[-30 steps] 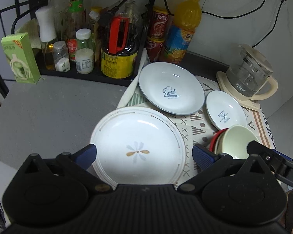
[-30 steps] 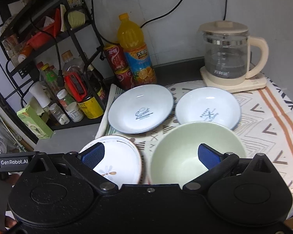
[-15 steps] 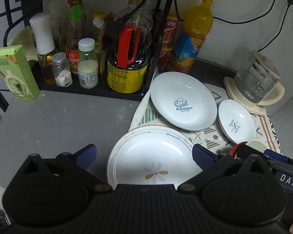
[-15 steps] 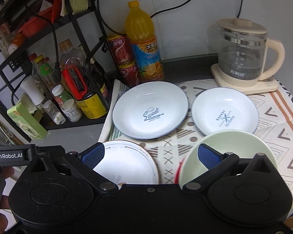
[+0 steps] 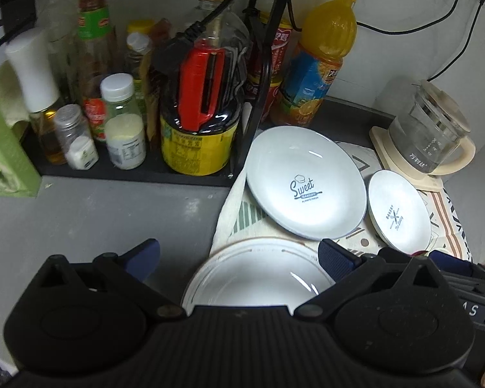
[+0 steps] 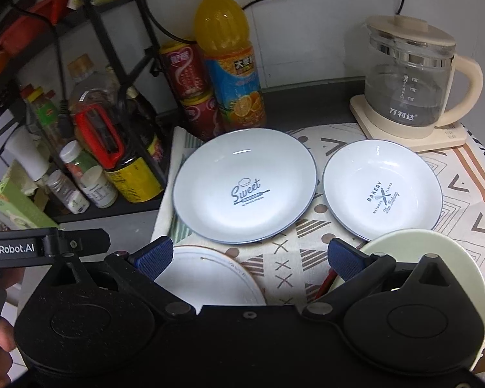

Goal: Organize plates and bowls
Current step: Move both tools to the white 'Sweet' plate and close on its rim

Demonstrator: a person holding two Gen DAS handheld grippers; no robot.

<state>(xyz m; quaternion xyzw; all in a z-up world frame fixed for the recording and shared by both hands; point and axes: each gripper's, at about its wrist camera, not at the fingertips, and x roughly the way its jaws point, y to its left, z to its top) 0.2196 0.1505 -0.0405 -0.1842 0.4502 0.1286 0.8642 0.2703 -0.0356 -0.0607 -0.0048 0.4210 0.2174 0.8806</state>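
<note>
Several dishes lie on a patterned cloth (image 6: 284, 268). A white plate with a thin ring (image 5: 255, 278) (image 6: 210, 278) lies nearest, partly under my left gripper (image 5: 239, 255), which is open and holds nothing. Behind it are a pale blue "Sweet" plate (image 5: 304, 190) (image 6: 245, 187) and a smaller "Bakery" plate (image 5: 399, 213) (image 6: 381, 187). A pale green bowl (image 6: 436, 252) sits nested in a red bowl (image 6: 326, 279) at the lower right. My right gripper (image 6: 249, 258) is open above the gap between the white plate and the green bowl.
A black rack (image 5: 255, 103) with bottles and jars stands at the back left. An orange drink bottle (image 6: 226, 58) and red cans (image 6: 184, 74) stand behind the plates. A glass kettle (image 6: 410, 80) is at the back right. Grey counter (image 5: 97, 213) lies left of the cloth.
Both views have slid left and closer to the rack. The white plate now sits lower under the left gripper, and the green bowl has shifted to the right edge. Both grippers stayed open.
</note>
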